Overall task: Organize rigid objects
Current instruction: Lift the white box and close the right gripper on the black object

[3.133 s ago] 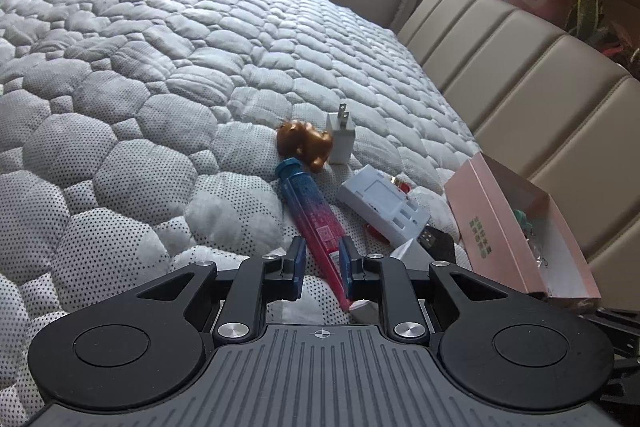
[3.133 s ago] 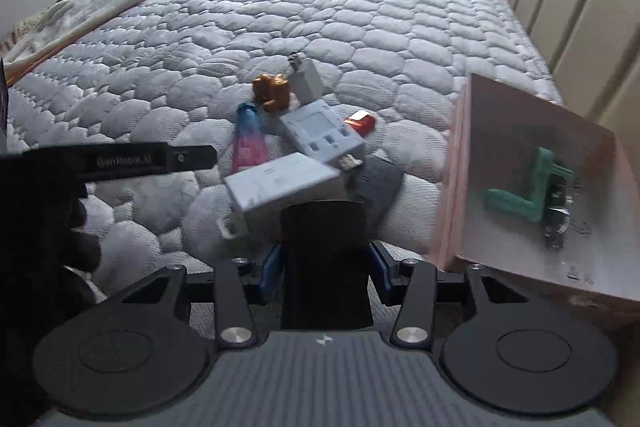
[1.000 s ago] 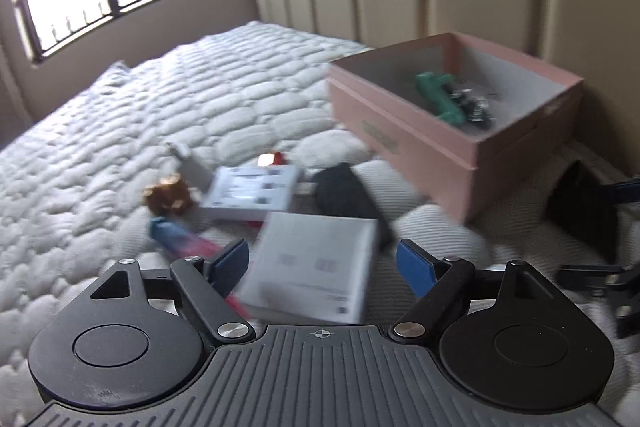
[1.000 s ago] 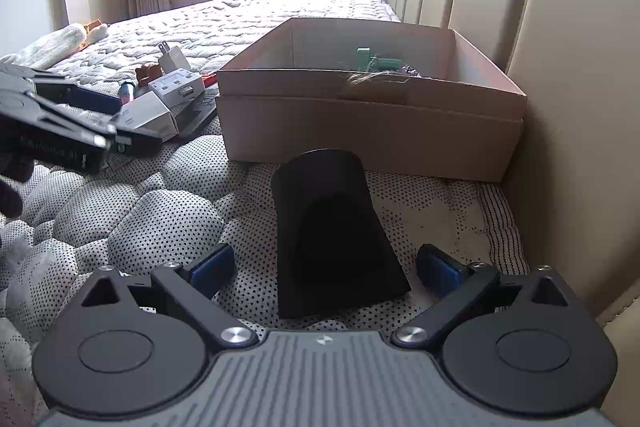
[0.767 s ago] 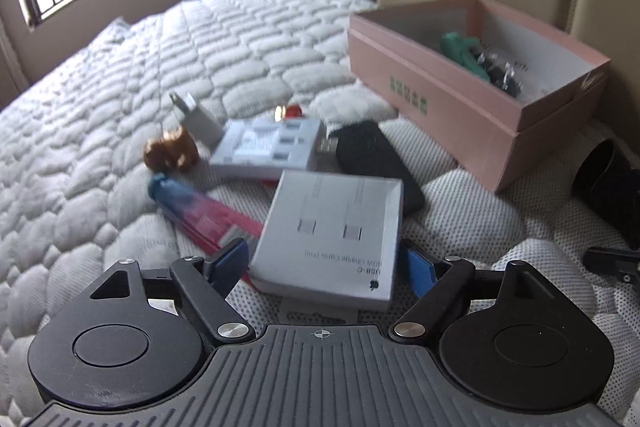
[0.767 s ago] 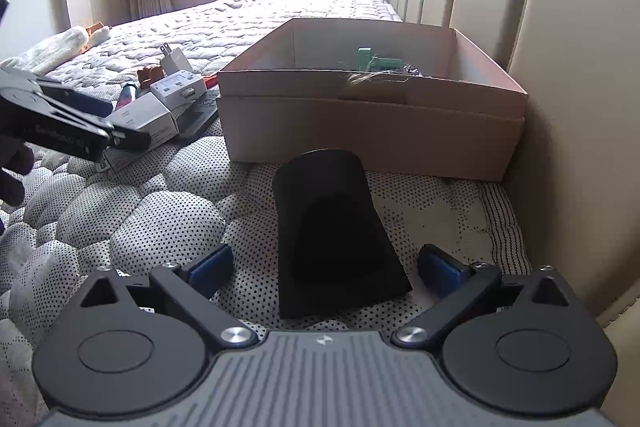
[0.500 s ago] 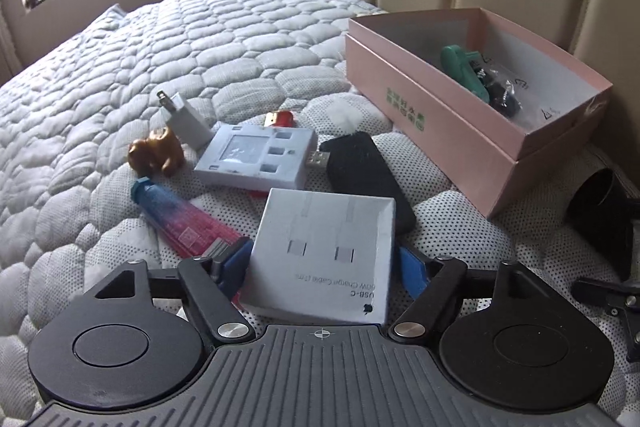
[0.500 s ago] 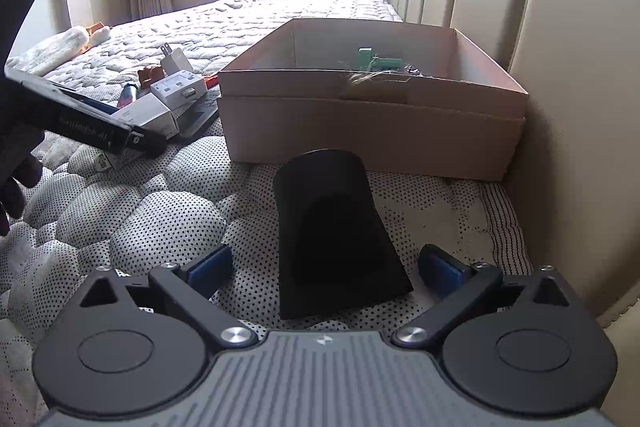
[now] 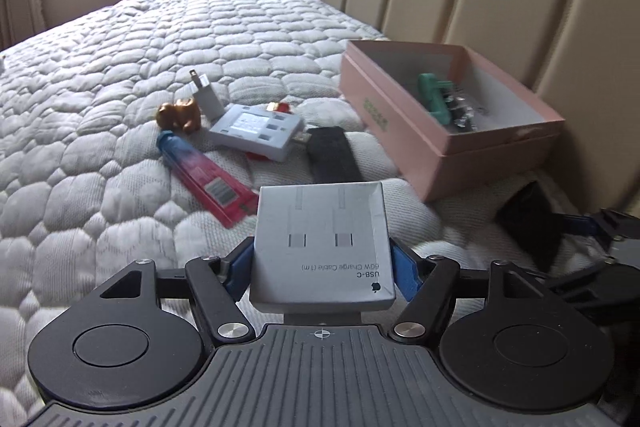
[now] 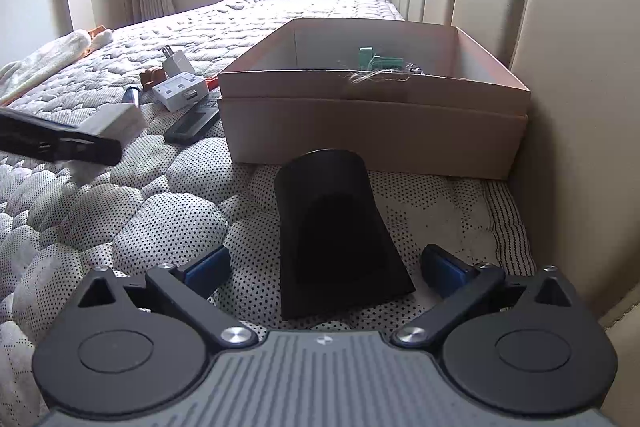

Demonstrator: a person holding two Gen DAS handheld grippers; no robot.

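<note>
Left wrist view: left claw [image 9: 322, 261] clamped cable box [image 9: 322, 243], short of pink box [image 9: 448, 143]; right claw [image 10: 326, 267] apart around black cone [image 10: 336, 227]; charger [image 9: 206, 95], tube [image 9: 206, 177] left outside pink box.

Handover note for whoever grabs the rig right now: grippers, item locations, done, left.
Left gripper: shut on the white cable box, held above the mattress.
Right gripper: open, straddling the black cup-shaped piece lying on the mattress in front of the pink box.
Done: green part and small dark bits are in the pink box.
Left: cable box, black piece, red-blue tube, brown figurine, plug adapter, white multi-port hub, black flat device, small red item.
</note>
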